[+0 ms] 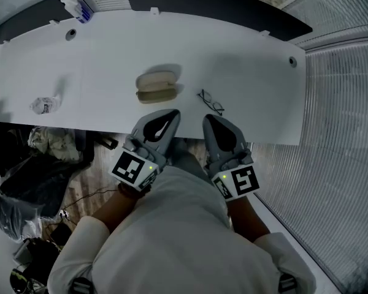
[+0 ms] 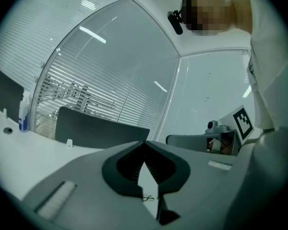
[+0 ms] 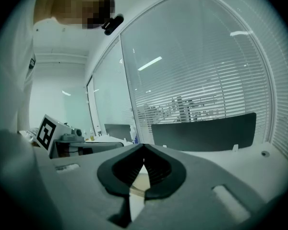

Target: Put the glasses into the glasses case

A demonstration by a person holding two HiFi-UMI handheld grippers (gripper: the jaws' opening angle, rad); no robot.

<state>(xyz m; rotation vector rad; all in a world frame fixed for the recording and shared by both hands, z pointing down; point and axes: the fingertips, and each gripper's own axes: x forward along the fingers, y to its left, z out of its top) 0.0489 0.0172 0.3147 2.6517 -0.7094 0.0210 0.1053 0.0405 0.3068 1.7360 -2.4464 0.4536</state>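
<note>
An open beige glasses case (image 1: 156, 86) lies on the white table (image 1: 245, 72). To its right, apart from it, lie dark thin-framed glasses (image 1: 211, 101). My left gripper (image 1: 172, 114) hovers at the table's near edge just below the case, jaws together and empty. My right gripper (image 1: 207, 119) hangs beside it, just below the glasses, also shut and empty. In the left gripper view, the glasses (image 2: 146, 198) show small through the slot under the closed tips (image 2: 144, 143). Part of the beige case (image 3: 139, 183) shows under the closed tips (image 3: 143, 146) in the right gripper view.
A crumpled clear plastic item (image 1: 45, 105) lies at the table's left and a small bottle (image 1: 75, 8) stands at the far left corner. A dark partition (image 1: 214, 2) lines the back edge. Bags and cables (image 1: 37, 164) clutter the floor at left.
</note>
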